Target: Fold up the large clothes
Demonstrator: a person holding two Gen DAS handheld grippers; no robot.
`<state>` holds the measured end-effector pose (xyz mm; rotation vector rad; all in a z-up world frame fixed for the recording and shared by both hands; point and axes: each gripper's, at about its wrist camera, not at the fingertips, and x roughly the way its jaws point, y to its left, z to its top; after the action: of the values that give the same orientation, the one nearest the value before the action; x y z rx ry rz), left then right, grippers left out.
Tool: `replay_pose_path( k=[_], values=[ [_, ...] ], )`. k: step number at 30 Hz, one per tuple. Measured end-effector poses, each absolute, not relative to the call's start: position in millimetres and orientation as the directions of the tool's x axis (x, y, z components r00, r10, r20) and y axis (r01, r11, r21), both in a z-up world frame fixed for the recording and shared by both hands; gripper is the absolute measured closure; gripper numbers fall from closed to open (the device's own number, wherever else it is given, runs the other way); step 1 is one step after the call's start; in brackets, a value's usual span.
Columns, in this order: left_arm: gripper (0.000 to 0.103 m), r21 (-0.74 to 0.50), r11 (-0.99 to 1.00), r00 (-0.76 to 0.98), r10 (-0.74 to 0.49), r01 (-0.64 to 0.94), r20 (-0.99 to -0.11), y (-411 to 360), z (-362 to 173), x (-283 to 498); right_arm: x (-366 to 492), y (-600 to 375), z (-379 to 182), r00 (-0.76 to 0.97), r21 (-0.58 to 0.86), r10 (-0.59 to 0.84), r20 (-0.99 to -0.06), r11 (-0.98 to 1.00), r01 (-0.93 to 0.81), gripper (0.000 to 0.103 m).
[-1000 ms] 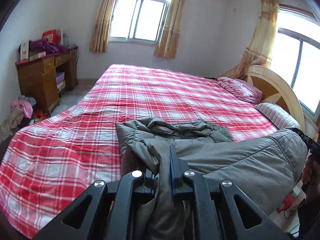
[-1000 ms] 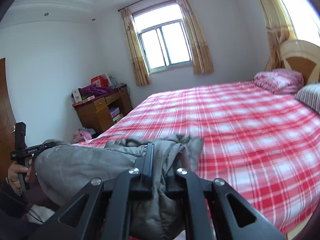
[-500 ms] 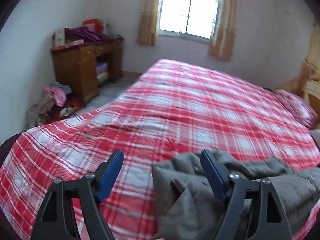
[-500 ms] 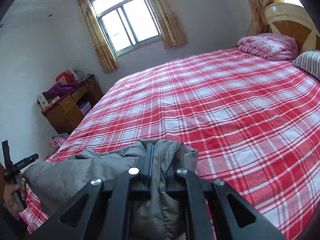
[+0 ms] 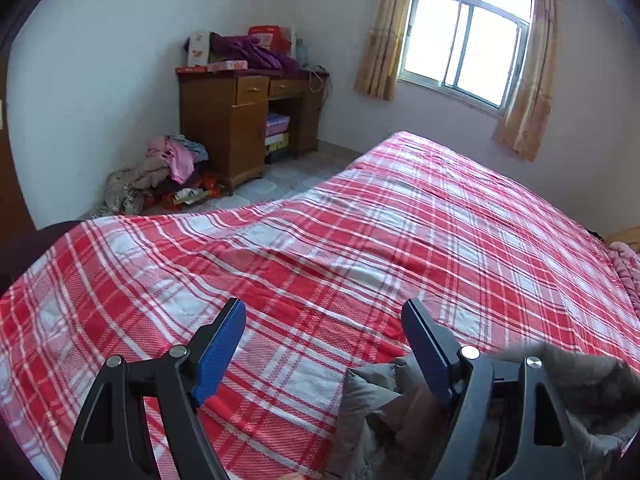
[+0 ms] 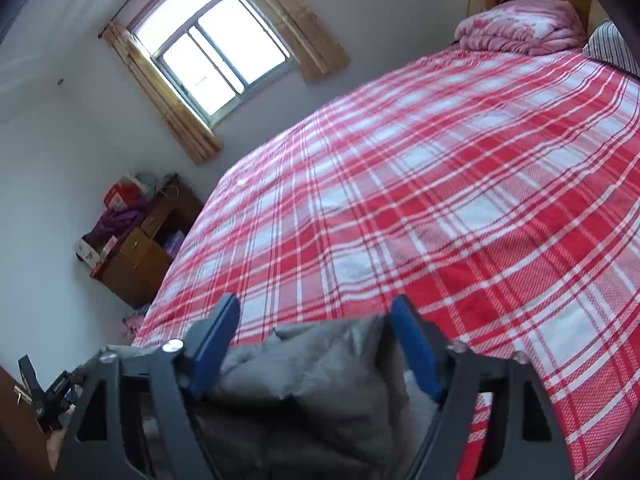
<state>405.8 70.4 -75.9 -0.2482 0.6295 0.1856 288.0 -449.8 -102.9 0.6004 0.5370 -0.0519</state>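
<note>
Bedroom scene: red-and-white plaid bed cover fills both views, brown wooden desk at far left by the wall. Left tongs stand wide, nothing between the blue pads; the padded grey jacket lies bunched beside the right pad. Right tongs are opening, jacket between but unpressed, its long axis running leftward along the near bed edge.

The plaid bed cover lies bare and open ahead of both grippers, right across to the pink quilt at the headboard. Only the grey jacket bunches at the near edge.
</note>
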Motion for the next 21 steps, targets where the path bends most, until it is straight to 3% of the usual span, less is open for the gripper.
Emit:
replay_pose_path(
  k=[2,6,8,11,15,19,21],
  values=[
    [0.023,-0.165,0.953,0.816,0.121,-0.255,-0.565,67,-66,393,281,-453,-88,0.886,0.537,0.086,-0.456,0.820,0.197,0.011],
    [0.022,-0.096,0.979,0.868,0.113,-0.181,-0.484,29,-52,361,267,-425,-65,0.884,0.411,-0.037,-0.467,0.875,0.254,0.011],
    [0.018,-0.046,0.992,0.877,0.079,-0.114,-0.474,2,-55,353,263,-392,-63,0.889,0.362,-0.010,-0.459,0.911,0.197,0.011],
    [0.016,0.074,0.997,0.870,0.019,0.020,-0.493,-52,-73,355,276,-334,-78,0.847,0.261,0.065,-0.528,0.961,0.089,0.013],
    [0.016,0.249,0.966,0.853,0.069,0.073,-0.517,-94,-107,372,304,-279,-109,0.769,0.166,0.102,-0.631,0.986,0.006,0.017],
    [0.016,0.272,0.961,0.790,0.123,0.057,-0.601,-95,-154,401,327,-261,-143,0.705,0.070,0.038,-0.709,0.997,0.016,0.017],
    [0.016,0.222,0.974,0.779,0.102,0.049,-0.619,-87,-165,405,328,-263,-158,0.696,0.062,0.027,-0.718,0.998,0.025,0.017]
  ],
)
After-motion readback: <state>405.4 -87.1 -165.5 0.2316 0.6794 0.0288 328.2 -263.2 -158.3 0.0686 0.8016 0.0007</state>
